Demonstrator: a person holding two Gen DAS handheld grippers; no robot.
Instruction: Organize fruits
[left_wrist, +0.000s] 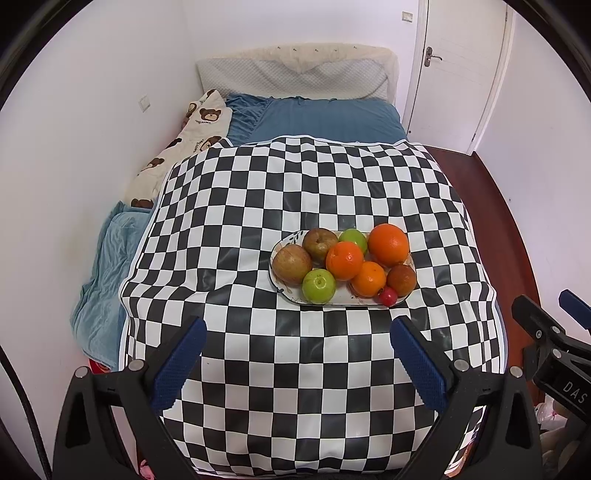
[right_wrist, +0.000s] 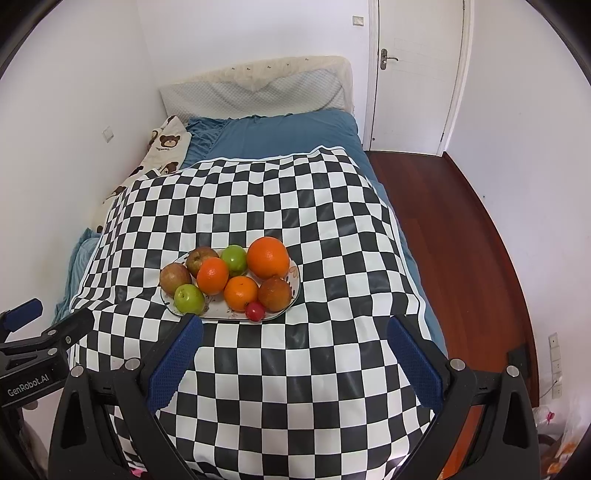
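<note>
The left gripper (left_wrist: 297, 341) has its blue-padded fingers (left_wrist: 177, 365) spread wide with nothing between them, hovering low over the near part of the checkered cloth (left_wrist: 258, 192) that covers the bed (left_wrist: 325, 118). The right gripper (right_wrist: 295, 341) is the same: fingers (right_wrist: 415, 362) wide apart and empty, just short of the plate.

Ahead of both sits an oval plate (left_wrist: 345, 295) with all the fruit in view gathered on it. Two russet apples (left_wrist: 291, 264) lie at its left end, a green apple (left_wrist: 318, 285) at the near edge and a second green one (left_wrist: 354, 239) at the back. Three oranges (left_wrist: 388, 244) crowd the middle and right, with a darker reddish-brown fruit (left_wrist: 401, 280) beside them and a small red fruit (left_wrist: 387, 296) resting at the plate's near rim. No fruit lies loose on the cloth.

This layout fits either a heap waiting to be sorted out or fruit already collected onto the plate; the pictures do not decide which.

Any grasp here would do best to approach from above, closing across a fruit's widest part, taking an outer piece such as the near green apple so its neighbours are not nudged. The fruit is round and touching, the bed beneath is soft, and the small red one at the rim looks likeliest to roll off if the plate is pressed or tipped.
</note>
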